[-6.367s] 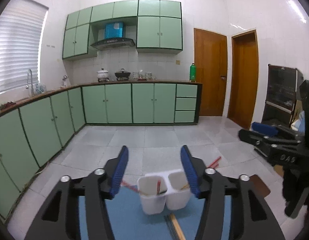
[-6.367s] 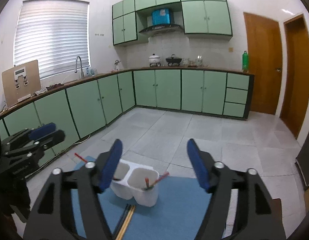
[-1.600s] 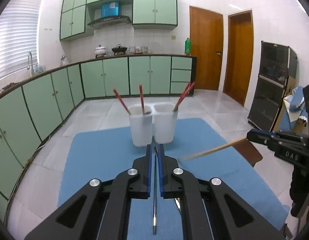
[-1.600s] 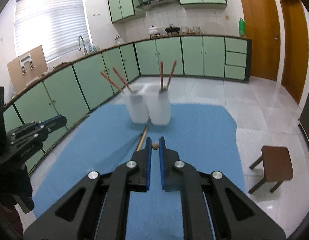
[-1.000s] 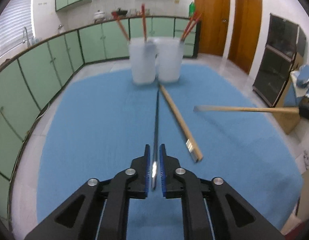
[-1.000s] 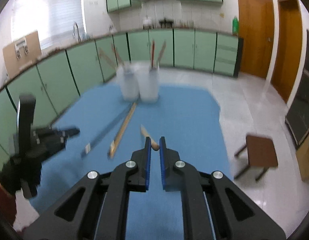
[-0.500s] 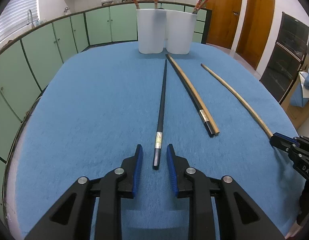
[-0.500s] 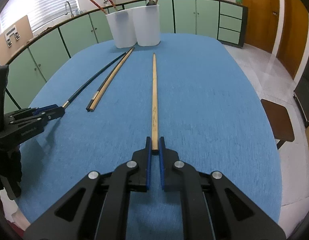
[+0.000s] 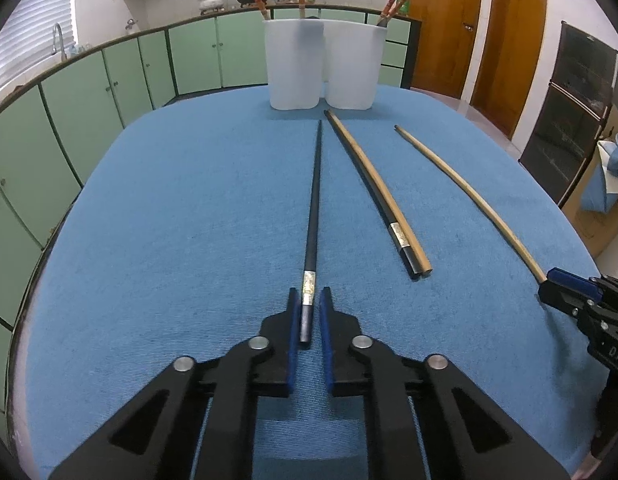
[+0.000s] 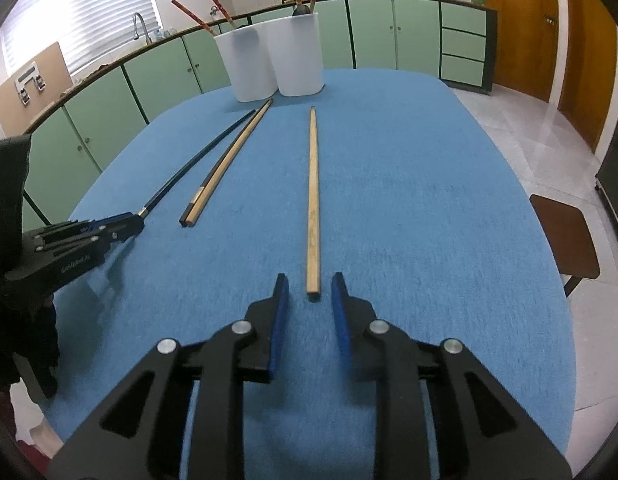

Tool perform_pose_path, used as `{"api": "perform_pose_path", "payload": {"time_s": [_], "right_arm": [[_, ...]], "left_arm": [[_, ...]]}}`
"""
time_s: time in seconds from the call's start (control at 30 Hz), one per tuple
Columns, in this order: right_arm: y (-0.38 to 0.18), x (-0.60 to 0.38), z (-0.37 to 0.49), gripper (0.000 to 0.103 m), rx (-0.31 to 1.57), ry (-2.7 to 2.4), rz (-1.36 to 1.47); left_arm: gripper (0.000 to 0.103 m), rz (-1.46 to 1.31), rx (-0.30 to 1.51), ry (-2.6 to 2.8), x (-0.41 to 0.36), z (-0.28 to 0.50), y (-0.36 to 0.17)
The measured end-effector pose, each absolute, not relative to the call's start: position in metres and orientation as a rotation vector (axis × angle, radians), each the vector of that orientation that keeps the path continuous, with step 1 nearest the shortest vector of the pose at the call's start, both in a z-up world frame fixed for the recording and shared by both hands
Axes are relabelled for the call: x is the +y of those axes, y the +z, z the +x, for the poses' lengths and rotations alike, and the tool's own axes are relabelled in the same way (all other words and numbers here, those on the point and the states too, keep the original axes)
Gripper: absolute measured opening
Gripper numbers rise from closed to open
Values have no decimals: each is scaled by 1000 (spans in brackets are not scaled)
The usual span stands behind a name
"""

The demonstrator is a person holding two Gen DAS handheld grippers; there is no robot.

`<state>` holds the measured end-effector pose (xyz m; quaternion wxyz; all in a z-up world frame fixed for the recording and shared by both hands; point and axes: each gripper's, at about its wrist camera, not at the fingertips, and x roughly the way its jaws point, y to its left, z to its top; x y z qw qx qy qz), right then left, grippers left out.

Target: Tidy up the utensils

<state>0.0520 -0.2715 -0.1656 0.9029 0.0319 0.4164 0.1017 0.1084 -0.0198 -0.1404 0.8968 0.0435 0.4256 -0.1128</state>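
While the left gripper [image 9: 309,312] sits slightly parted around the black chopstick [image 9: 313,204], nothing is clamped. The right gripper [image 10: 309,304] stands wider, just short of the wooden chopstick [image 10: 313,200].

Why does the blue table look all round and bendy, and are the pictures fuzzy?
Fisheye lenses: in the left wrist view the blue table bulges and the light wooden chopstick curves; in the right wrist view the black chopstick bows. Both are sharp, with dark corners and soft shadows under the tongs.
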Motion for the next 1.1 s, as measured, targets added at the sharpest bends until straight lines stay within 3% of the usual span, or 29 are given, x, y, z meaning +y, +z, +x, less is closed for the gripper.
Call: {"api": "perform_pose_path", "payload": {"time_s": [0.73,0.8,0.93,1.1], "right_arm": [[-167,-268,62,23,864,206,31],[-168,-265,64,21,870,200,15],[-169,-261,66,6,875,187,-7],[-166,-263,65,6,870,189,6]], "left_arm": [[11,47,890,-245,-19,112,-139],[12,50,890,-242,-20,113,-139],[11,69,887,-230,-24,113,-139],[7,74,886,-220,-25,115,-139]]}}
